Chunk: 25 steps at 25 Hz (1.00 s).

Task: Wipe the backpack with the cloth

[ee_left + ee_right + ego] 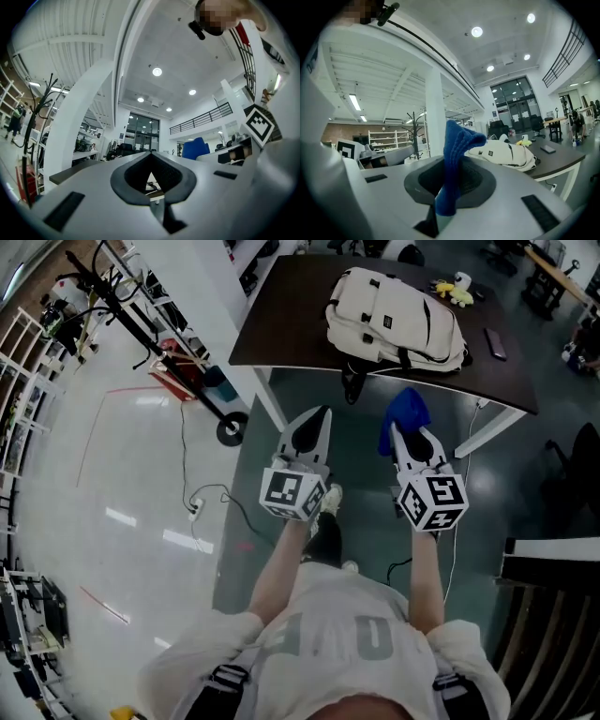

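Right tongs [401,434] pinch the cloth [408,412], left tongs [317,420] closed, empty. The backpack [394,320] sits near the table [281,320] edge, so a hard wipe could shove it off.

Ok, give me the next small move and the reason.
Probably carry the right gripper forward onto the backpack. It is shut on the cloth but hangs short of the table, so the cloth isn't touching the backpack.

No text could be read. Pale letters on the person's shirt [337,638] were blurred. The dark patch [491,153] on the backpack [394,324] was too small.
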Each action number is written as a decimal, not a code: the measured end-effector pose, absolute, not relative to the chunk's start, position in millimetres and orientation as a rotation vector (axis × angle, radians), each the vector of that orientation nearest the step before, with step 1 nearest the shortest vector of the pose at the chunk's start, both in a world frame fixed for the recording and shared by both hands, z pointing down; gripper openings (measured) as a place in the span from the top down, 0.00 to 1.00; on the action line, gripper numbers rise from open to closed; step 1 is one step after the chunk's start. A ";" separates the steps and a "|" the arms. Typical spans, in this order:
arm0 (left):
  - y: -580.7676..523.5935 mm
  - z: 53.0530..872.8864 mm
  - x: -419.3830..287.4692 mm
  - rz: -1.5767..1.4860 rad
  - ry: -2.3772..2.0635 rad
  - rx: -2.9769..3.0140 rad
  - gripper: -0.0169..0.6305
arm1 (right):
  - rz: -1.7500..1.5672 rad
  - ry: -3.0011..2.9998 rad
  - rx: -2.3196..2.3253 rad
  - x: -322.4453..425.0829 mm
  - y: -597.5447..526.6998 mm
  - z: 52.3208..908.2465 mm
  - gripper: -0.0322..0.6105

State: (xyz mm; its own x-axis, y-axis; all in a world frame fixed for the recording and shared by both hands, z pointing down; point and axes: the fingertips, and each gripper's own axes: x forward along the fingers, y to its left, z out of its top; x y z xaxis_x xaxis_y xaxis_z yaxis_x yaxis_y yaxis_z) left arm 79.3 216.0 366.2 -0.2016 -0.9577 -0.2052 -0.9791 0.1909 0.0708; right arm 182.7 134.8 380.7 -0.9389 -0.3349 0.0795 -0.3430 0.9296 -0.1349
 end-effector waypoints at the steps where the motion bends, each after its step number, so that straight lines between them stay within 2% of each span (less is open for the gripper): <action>1: 207.2 370.4 67.8 0.292 2.338 -1.906 0.97 | 0.232 -3.024 0.516 168.7 127.1 384.2 0.88; 14: 68.6 395.5 -119.2 0.352 2.372 -1.970 0.97 | 0.440 -2.811 0.403 -63.8 -1.0 456.6 0.88; 19: 38.0 407.1 -159.1 0.316 2.414 -1.984 0.97 | 0.497 -2.755 0.358 -116.3 -24.4 480.7 0.88; 25: 17.0 421.4 -173.2 0.269 2.487 -1.948 0.97 | 0.524 -2.669 0.282 -143.1 -40.3 517.4 0.88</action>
State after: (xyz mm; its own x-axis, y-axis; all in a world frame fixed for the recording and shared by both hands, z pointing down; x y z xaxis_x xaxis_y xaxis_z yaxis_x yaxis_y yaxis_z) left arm -173.2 17.0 421.4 -0.2449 -0.9661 -0.0818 -0.9613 0.2309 0.1505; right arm -143.1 -40.3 517.4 -0.8978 -0.1172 0.4245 -0.2690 0.9092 -0.3178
